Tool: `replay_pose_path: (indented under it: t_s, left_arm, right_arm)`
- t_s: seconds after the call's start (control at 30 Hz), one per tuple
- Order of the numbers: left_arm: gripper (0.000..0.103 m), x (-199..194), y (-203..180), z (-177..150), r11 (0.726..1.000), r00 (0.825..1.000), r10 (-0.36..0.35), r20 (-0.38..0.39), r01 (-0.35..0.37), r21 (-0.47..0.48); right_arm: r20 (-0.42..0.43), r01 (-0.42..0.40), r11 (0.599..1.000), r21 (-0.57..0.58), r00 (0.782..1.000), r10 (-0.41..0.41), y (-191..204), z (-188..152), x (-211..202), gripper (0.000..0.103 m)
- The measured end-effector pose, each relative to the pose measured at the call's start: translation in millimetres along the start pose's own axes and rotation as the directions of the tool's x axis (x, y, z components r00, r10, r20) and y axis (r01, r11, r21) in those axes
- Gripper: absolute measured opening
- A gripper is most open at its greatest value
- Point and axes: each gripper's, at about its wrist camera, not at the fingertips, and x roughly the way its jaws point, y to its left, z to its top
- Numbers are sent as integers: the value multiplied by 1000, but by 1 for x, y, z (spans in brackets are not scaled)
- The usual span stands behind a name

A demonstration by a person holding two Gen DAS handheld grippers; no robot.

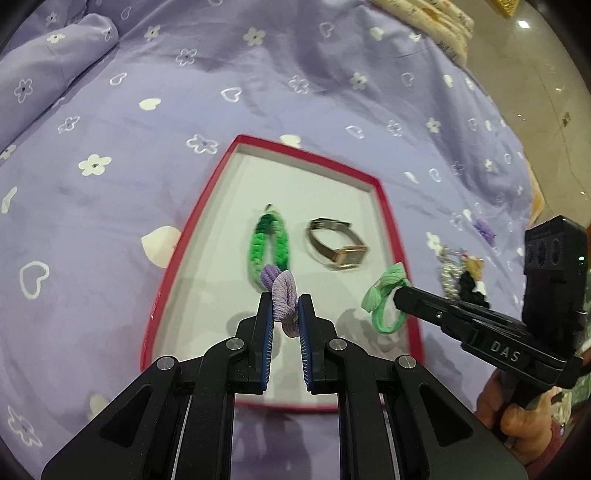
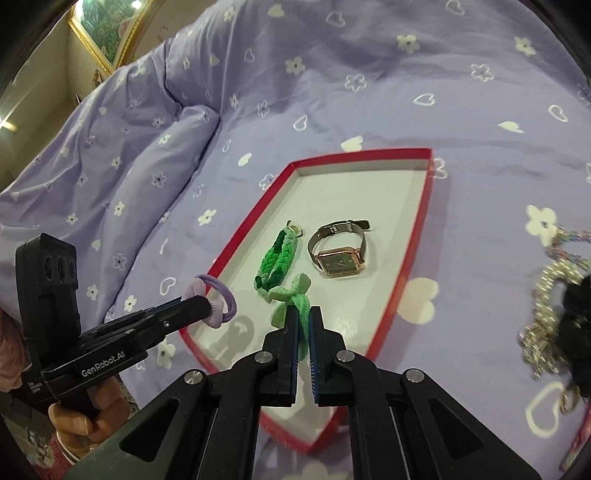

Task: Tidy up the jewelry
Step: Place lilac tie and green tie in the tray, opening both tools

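Left gripper (image 1: 285, 306) pinches purple tie (image 1: 283, 291); right gripper (image 2: 303, 317) pinches green tie (image 2: 291, 299) over tray (image 2: 413, 236).

A lilac bedsheet (image 1: 258, 110) printed with white flowers and hearts covers the whole surface in both views, creased in soft folds. At its far side lies a pillow (image 1: 48, 77) in the same lilac print; the right wrist view shows it as a long rounded roll (image 2: 122, 173) along the sheet's edge. Beyond the sheet in the left wrist view, a cream patterned quilt (image 1: 436, 18) sits at the top, beside a glossy tan floor (image 1: 535, 85) that reflects a ceiling light. In the upper left corner of the right wrist view hangs a gold-framed picture (image 2: 107, 29) with green foliage, against a pale wall.
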Motion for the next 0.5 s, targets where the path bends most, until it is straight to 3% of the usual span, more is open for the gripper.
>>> replay_pose_path:
  t_s: [0.27,0.5]
  left_arm:
    - [13,34,11,1,999,997,37,-63,-37,2]
    - [21,35,17,-2,998,996,57,-70,-57,-8]
  right_arm:
    - [-78,42,999,-13,996,-43,-4,7,33,7]
    - [-93,45,999,-19,995,-47,-7,7,36,11]
